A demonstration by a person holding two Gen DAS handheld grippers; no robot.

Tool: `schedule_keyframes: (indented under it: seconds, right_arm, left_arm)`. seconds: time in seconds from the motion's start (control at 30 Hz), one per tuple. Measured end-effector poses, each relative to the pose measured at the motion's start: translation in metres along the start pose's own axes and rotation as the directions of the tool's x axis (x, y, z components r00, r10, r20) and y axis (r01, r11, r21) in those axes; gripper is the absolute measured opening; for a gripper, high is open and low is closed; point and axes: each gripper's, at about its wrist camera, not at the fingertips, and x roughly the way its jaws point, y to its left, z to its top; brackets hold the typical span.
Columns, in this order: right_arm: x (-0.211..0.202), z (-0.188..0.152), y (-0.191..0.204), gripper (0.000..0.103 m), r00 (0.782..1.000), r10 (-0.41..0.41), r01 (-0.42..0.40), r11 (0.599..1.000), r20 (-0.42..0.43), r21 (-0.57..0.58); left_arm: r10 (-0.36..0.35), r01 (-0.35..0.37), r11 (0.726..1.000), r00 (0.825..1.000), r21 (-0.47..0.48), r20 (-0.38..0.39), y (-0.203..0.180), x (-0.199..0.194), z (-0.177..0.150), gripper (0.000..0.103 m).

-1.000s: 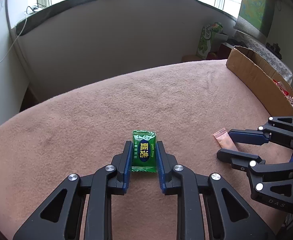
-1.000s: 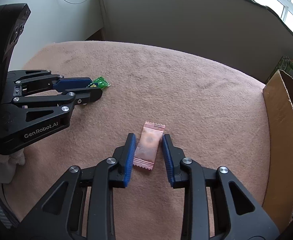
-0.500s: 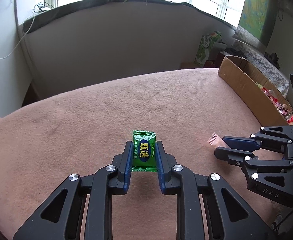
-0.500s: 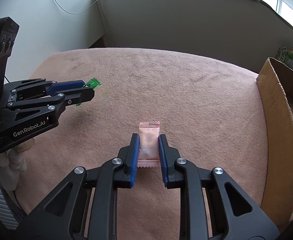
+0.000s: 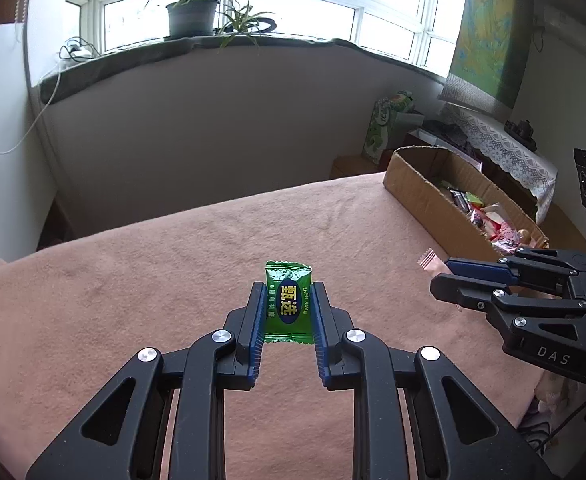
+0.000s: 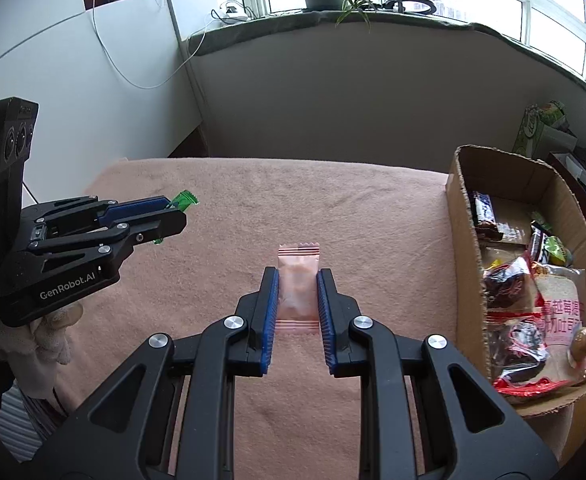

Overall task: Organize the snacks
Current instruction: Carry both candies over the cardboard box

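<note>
Room: a window sill with potted plants [image 5: 192,12] is being shown at the back, above a plain grey wall.
Surface: a table is being covered by a pink fleece cloth [image 5: 141,280].
Left gripper [image 5: 285,312]: it is being held above the cloth, its blue pads pressed against both sides of a green sweet [image 5: 287,302]; the wrapper is being kept upright, printed side to the camera.
Left gripper from the right camera [image 6: 173,216]: only a green tip of the wrapper [image 6: 185,199] is being shown past the pads.
Right gripper [image 6: 298,300]: it is being held above the cloth, its pads closed on the sides of a pale pink sweet [image 6: 298,288].
Right gripper from the left camera [image 5: 445,276]: a pink corner [image 5: 427,259] is being shown sticking out.
Box [image 6: 465,240]: a cardboard box is being shown at the right edge of the table, open at the top, with assorted wrapped snacks [image 6: 533,300] lying inside.
Hand: a light glove [image 6: 41,340] is being seen under the left gripper's body.
</note>
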Motion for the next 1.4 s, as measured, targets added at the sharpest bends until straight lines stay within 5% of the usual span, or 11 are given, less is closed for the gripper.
schedule_keyframes:
  seconds: [0.77, 1.4]
  right_arm:
    - [-0.078, 0.013, -0.131, 0.020, 0.981, -0.125, 0.105, 0.985, 0.145, 0.139]
    - [-0.037, 0.037, -0.236, 0.020, 0.987, -0.137, 0.113, 0.965, 0.087, 0.236]
  left_arm:
    - [-0.120, 0.115, 0.989, 0.992, 0.097, 0.044, -0.117, 0.026, 0.051, 0.020]
    - [-0.148, 0.149, 0.983, 0.989, 0.104, -0.019, -0.171, 0.102, 0.097, 0.020]
